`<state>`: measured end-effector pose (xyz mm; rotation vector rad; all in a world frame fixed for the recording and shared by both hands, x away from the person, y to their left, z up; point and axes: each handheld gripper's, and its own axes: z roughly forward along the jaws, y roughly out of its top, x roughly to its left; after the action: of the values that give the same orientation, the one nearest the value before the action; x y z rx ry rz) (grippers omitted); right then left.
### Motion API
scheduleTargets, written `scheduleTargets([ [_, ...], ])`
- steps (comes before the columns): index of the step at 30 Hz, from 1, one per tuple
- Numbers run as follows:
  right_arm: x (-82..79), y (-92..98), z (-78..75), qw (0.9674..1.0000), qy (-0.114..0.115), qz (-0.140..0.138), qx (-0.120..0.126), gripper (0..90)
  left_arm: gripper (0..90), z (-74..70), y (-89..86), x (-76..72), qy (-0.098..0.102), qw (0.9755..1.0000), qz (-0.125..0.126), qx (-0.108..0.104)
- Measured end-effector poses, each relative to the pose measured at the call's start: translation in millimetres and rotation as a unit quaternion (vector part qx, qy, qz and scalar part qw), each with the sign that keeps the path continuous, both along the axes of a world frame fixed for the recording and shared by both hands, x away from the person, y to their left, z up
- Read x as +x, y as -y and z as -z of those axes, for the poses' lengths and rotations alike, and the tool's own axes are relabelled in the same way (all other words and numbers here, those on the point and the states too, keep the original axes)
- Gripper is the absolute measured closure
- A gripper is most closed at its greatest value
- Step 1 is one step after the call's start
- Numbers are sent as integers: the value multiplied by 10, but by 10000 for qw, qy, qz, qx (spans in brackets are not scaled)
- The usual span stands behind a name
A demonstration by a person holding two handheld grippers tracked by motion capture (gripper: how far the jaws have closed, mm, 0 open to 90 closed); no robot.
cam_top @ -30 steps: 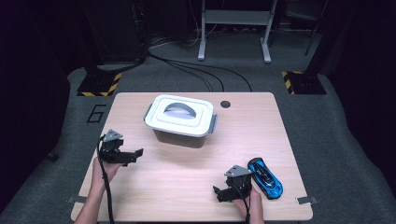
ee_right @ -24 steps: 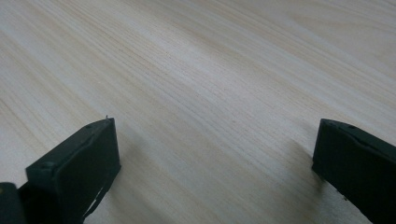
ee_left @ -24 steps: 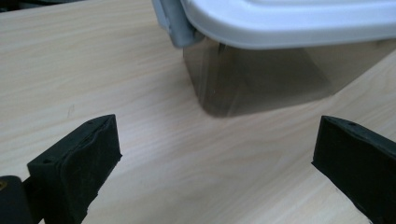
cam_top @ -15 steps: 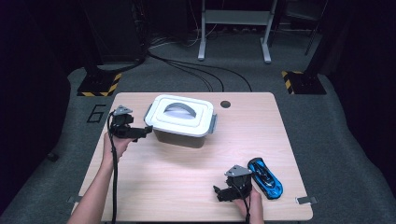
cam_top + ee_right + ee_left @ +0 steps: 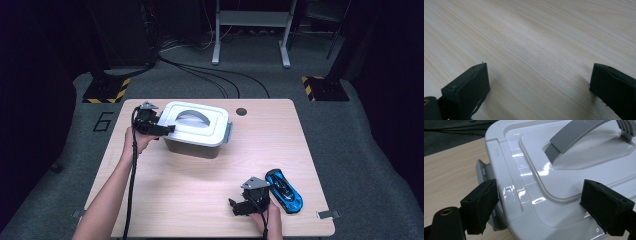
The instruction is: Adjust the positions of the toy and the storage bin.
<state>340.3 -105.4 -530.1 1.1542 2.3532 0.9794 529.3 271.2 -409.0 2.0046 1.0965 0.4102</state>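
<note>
Left gripper: jaws apart, just closing astride box end, latch beside one pad | right gripper: released, beside car | box: well apart from car, far-left | axis: across table, latches pointing sideways | risk: pads slipping off glossy lid, skidding box.

White box, grey handle

A blue toy car lies near the right front of the wooden desk. Black cables snake across the grey floor behind it
</note>
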Motion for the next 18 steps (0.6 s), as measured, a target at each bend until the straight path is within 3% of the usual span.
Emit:
scheduleTargets([
  [9,0,-2,0,10000,0,7,5,15,138,45,-42,72,-81,9993,258,-263],
  [18,1,-1,1,10000,11,-4,-6,15,140,56,34,95,-52,9984,499,-249],
])
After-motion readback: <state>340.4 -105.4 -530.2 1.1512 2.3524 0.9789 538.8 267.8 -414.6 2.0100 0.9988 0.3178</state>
